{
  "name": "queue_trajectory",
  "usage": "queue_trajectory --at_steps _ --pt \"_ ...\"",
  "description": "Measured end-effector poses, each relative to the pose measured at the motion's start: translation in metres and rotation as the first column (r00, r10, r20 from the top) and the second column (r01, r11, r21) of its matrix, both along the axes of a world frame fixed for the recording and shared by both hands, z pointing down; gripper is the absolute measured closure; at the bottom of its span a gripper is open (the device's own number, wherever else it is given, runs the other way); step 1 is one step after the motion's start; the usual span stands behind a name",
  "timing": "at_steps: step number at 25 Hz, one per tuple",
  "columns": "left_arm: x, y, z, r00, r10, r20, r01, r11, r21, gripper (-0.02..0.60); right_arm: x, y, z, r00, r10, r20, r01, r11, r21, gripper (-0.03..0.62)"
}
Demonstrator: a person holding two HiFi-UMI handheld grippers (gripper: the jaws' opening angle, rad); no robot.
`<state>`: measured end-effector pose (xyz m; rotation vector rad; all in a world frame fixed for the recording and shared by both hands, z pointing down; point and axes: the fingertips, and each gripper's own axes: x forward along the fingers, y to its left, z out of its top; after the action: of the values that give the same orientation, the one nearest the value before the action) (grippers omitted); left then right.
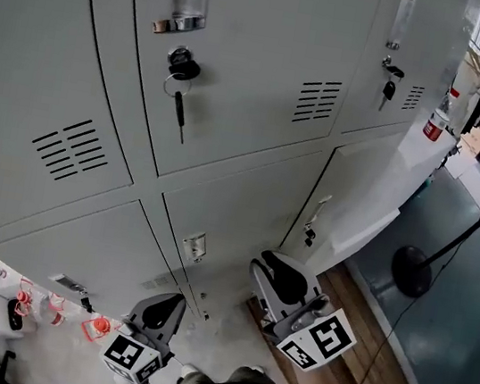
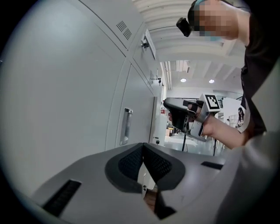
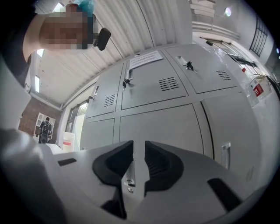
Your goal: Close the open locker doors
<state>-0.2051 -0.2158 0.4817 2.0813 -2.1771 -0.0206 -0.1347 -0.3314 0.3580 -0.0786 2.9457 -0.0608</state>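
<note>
Lower-right locker door [image 1: 361, 197] stood apparently ajar, others shut. Left gripper [image 2: 143, 148]: jaws together, empty. Right gripper [image 3: 139, 151]: narrowly parted, empty.

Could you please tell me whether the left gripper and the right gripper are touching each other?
Apart. The head view shows a clear gap between the left gripper and the right gripper.
</note>
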Motion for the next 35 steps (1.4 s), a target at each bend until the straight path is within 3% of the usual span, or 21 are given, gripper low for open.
queue_trajectory --at_steps 14,19,25,35 --pt "0.047 -0.033 0.022 0.995 0.096 -0.02 -0.097 0.993 -0.073 0.572 0.06 -0.007 0.078 0.99 0.052 -0.133 -0.062 0.996 -0.068 0.505" --pt "0.06 -0.044 0.021 0.993 0.113 -0.022 -0.114 0.993 -0.038 0.572 0.08 -0.013 0.096 0.983 0.078 -0.166 -0.091 0.993 -0.074 0.504" --pt "0.072 -0.053 0.03 0.992 0.129 0.009 -0.127 0.988 -0.084 0.572 0.098 -0.016 0.113 0.976 0.101 -0.193 -0.12 0.989 -0.088 0.505" --pt "0.084 -0.064 0.034 0.985 0.168 0.038 -0.166 0.984 -0.058 0.572 0.115 -0.014 0.121 0.972 0.101 -0.213 -0.122 0.989 -0.088 0.503"
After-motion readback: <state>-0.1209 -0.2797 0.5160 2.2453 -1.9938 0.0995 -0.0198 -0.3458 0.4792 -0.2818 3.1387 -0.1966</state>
